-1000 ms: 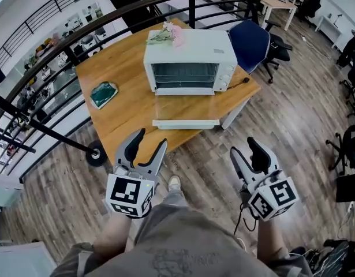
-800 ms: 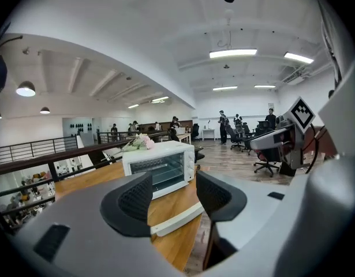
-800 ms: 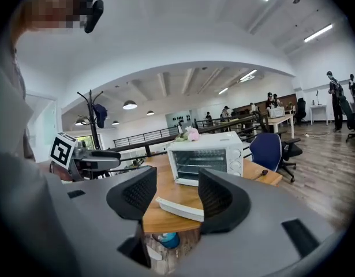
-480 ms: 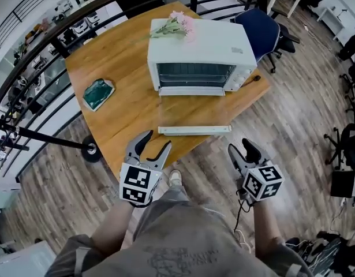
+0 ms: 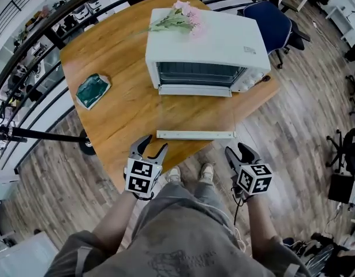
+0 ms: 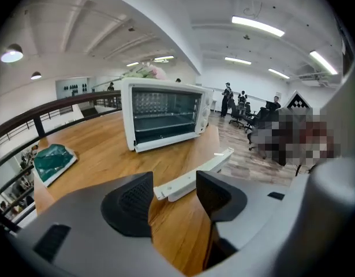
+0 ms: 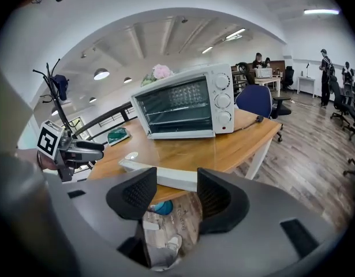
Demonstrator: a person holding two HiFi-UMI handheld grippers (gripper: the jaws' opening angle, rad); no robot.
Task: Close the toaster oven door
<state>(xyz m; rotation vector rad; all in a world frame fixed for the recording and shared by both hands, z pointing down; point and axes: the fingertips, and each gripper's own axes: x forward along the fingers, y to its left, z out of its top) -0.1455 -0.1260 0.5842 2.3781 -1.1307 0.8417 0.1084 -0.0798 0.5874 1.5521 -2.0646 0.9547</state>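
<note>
A white toaster oven (image 5: pixel 206 45) stands on the wooden table (image 5: pixel 116 117), its glass door (image 5: pixel 197 111) folded down flat toward me. The door's white handle bar (image 5: pixel 195 135) lies near the table's front edge. My left gripper (image 5: pixel 153 144) hovers open just below and left of the handle's left end. My right gripper (image 5: pixel 238 150) is open just below the handle's right end. Neither touches it. In the left gripper view the handle (image 6: pixel 194 178) shows between the open jaws, with the oven (image 6: pixel 165 117) behind. The right gripper view has the handle (image 7: pixel 165 176) just past its open jaws.
Pink flowers (image 5: pixel 180 17) lie on the oven's top. A green packet (image 5: pixel 92 90) rests on the table's left side. A blue chair (image 5: pixel 275 25) stands behind the table at right, and a black railing (image 5: pixel 27 56) curves along the left. People stand far off.
Both grippers have come forward to the table's front edge, close under the door handle. The oven door still lies open and flat.
</note>
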